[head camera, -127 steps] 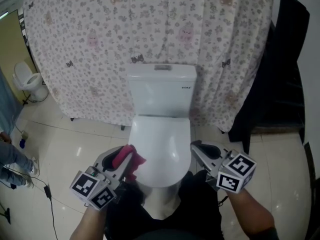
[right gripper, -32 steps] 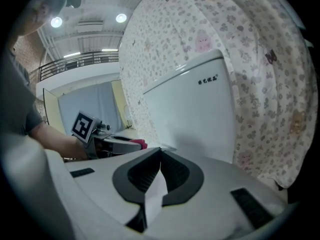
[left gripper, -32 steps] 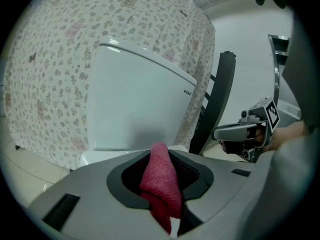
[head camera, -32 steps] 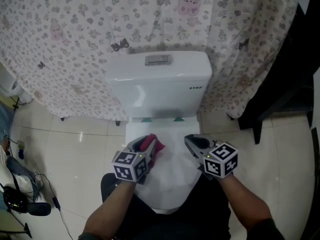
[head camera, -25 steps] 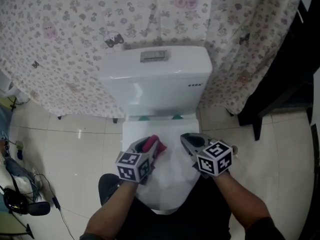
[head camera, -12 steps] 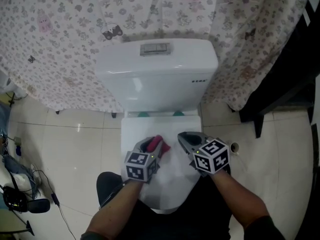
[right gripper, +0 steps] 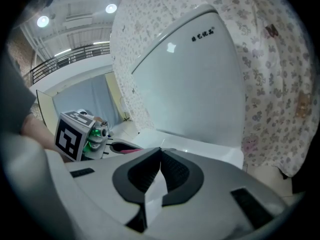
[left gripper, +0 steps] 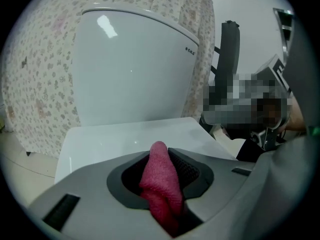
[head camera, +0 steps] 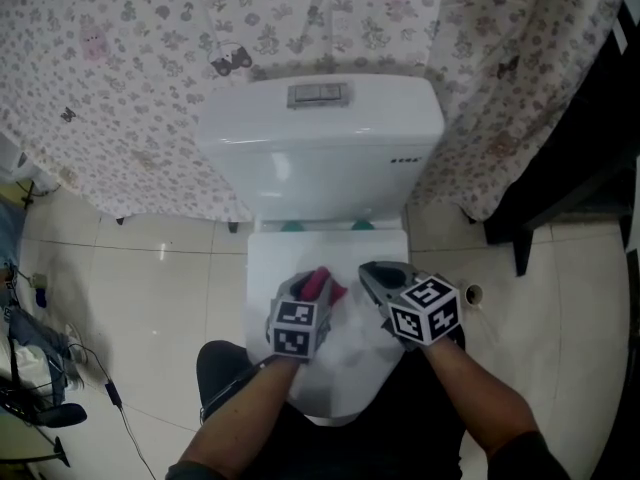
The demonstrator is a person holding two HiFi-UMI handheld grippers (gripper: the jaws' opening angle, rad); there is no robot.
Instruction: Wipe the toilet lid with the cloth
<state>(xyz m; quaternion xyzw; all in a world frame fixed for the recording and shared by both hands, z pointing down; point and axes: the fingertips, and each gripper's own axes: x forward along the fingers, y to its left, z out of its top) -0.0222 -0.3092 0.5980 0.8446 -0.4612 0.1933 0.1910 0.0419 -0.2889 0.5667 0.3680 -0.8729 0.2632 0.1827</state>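
Observation:
The white toilet has its lid (head camera: 268, 268) down, below the tank (head camera: 320, 148). My left gripper (head camera: 312, 282) hovers over the middle of the lid, shut on a pink cloth (head camera: 318, 284) that sticks out past its tips. In the left gripper view the cloth (left gripper: 161, 184) fills the jaws above the lid (left gripper: 110, 139). My right gripper (head camera: 374, 276) sits just to the right over the lid, jaws shut with nothing between them. In the right gripper view its tips (right gripper: 160, 153) meet, and the left gripper's marker cube (right gripper: 75, 134) shows at the left.
A flowered curtain (head camera: 150, 58) hangs behind the tank. A dark frame with black fabric (head camera: 570, 168) stands to the right. Glossy floor tiles (head camera: 150, 288) surround the toilet, with cables (head camera: 60, 368) at the left and a small round fitting (head camera: 472, 293) on the right.
Since five seconds ago both grippers have come up over the lid. In the last second the left gripper slid right toward the lid's middle with the cloth; the right gripper barely moved.

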